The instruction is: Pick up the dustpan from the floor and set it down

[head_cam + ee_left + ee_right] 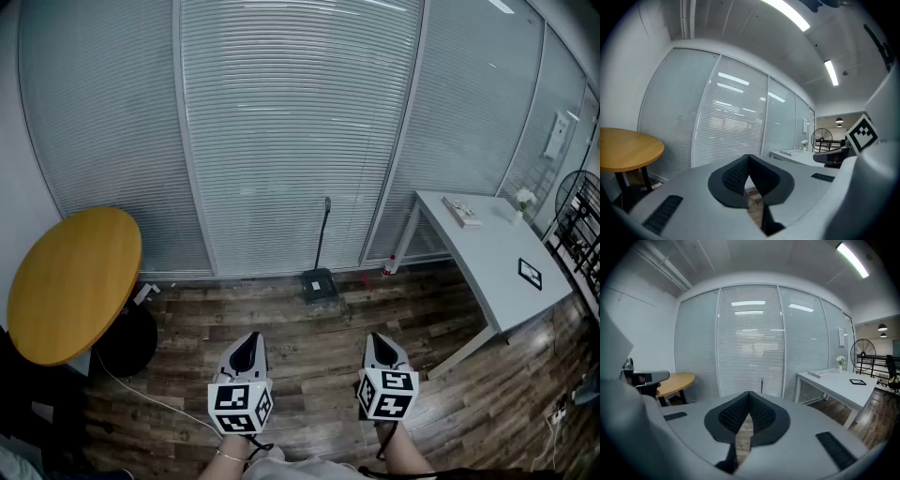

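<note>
Left gripper and right gripper both pinched shut on nothing, dustpan well ahead of me

The dustpan stands on the floor right at the blinds, between the round table and the white desk. Its long handle runs pretty much straight up with the pan at the bottom; can't tell which way the pan's mouth faces. My worry: that thin handle looks easy to nudge, so going in with closed jaws could tip it over, and a grab high up would probably let the pan swing.
</note>
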{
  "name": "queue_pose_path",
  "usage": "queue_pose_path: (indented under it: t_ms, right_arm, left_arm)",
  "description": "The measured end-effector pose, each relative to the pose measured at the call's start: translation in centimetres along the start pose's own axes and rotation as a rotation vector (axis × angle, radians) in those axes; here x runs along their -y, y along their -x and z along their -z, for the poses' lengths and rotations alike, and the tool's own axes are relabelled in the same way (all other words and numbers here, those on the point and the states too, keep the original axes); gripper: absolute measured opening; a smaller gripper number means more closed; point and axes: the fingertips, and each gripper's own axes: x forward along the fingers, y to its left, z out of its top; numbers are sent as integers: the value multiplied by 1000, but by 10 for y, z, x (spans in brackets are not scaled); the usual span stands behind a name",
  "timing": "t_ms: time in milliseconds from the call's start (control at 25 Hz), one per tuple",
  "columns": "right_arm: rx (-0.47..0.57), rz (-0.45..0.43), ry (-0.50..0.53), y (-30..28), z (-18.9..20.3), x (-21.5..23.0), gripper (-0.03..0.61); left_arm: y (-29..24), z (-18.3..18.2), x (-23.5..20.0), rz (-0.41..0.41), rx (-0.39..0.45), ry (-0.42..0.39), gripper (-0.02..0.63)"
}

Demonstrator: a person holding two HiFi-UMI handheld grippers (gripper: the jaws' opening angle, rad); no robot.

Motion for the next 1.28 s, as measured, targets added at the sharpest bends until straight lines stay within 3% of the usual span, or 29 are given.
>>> queue_pose_path:
  t_ms: [640,1280]
  right_arm:
    - [-16,15,-54,-12,12,-18,32]
    - [-55,88,-110,-62,20,6,32]
  left_arm:
    - [-1,8,-25,10,-16,0,18]
    - [-69,11,-41,68,-33,-20,17]
